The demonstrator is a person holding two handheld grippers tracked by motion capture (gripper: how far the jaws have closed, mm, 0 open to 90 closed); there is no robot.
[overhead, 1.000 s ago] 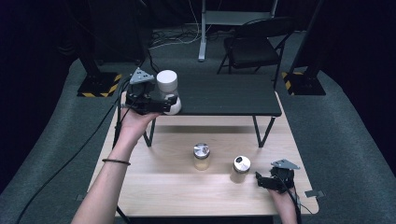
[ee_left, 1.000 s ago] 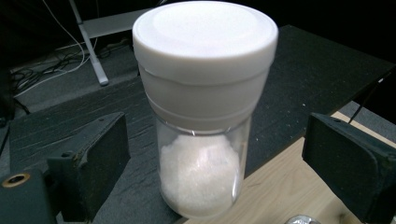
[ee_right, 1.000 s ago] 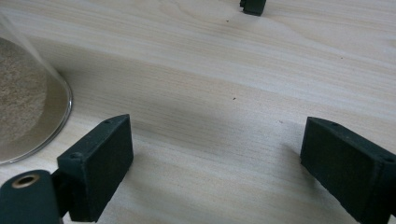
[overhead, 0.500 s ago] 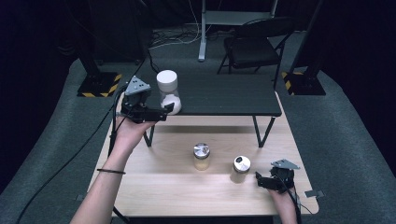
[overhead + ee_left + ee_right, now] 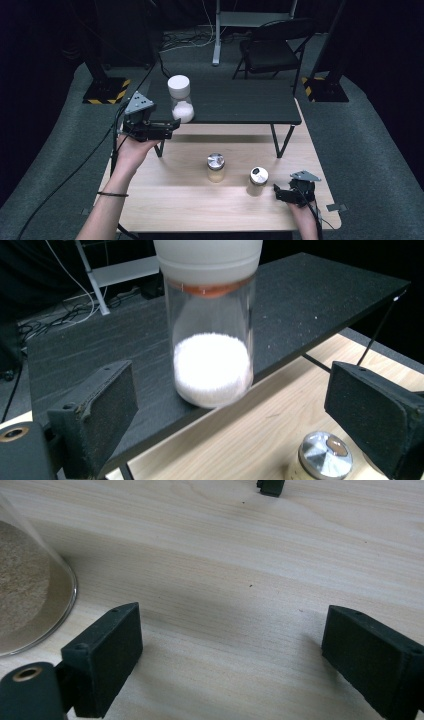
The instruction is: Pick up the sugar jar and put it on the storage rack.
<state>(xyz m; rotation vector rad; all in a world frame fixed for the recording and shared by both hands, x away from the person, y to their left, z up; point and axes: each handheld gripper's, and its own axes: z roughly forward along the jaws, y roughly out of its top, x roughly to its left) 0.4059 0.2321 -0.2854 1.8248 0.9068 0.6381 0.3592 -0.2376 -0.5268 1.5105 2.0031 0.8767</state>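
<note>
A clear jar with a white lid (image 5: pixel 180 99), part full of white powder, stands upright at the front left edge of the black shelf (image 5: pixel 240 102). My left gripper (image 5: pixel 167 131) hovers just left of and below it, open, with nothing between its jaws. In the left gripper view the jar (image 5: pixel 212 340) stands a little beyond the open left gripper (image 5: pixel 232 395). Two small metal-lidded jars (image 5: pixel 215 167) (image 5: pixel 258 181) stand on the wooden table (image 5: pixel 175 200). My right gripper (image 5: pixel 277 192) rests low on the table just right of the second jar, open; its own view shows that jar's base (image 5: pixel 25 595) left of the right gripper (image 5: pixel 230 645).
The black shelf stands on thin legs (image 5: pixel 277 142) over the back of the wooden table. A folding chair (image 5: pixel 272 47) and two stand bases with hazard stripes (image 5: pixel 105 92) (image 5: pixel 325 90) sit on the grey floor behind. Cables trail off the table's left side.
My left gripper has drawn back from the white-lidded jar, moving left and lower; the jar stays upright on the shelf. The right gripper has not moved.
</note>
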